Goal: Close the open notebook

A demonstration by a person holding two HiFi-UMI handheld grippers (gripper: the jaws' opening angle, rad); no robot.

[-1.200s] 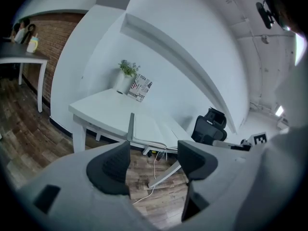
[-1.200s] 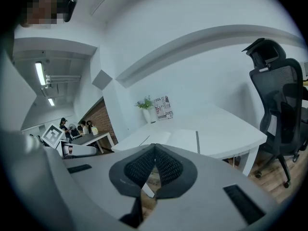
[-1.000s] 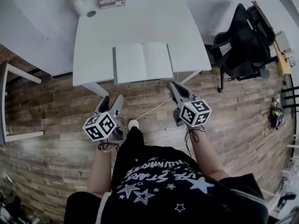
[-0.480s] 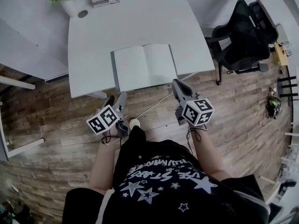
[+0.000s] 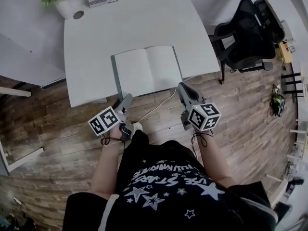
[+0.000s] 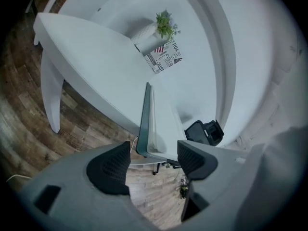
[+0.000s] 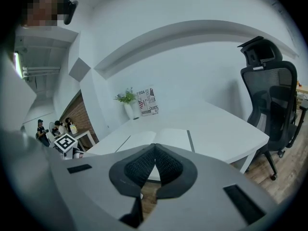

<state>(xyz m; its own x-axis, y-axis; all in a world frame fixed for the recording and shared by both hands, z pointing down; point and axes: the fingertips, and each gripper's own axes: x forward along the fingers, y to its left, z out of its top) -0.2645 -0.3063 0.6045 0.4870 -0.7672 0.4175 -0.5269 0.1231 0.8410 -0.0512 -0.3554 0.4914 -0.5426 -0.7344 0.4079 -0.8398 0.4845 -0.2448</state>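
head view: notebook (image 5: 147, 71) lies open; left gripper (image 5: 128, 98) gapes, right gripper (image 5: 179, 87) pinched.

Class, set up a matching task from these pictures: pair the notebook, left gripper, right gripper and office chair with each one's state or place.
Things:
1. notebook
2. left gripper
3. right gripper
4. office chair

States or places:
A. jaws together
B. standing on the wooden floor
C. lying open on the white table
D. jaws apart

Pairs: 1-C, 2-D, 3-A, 4-B
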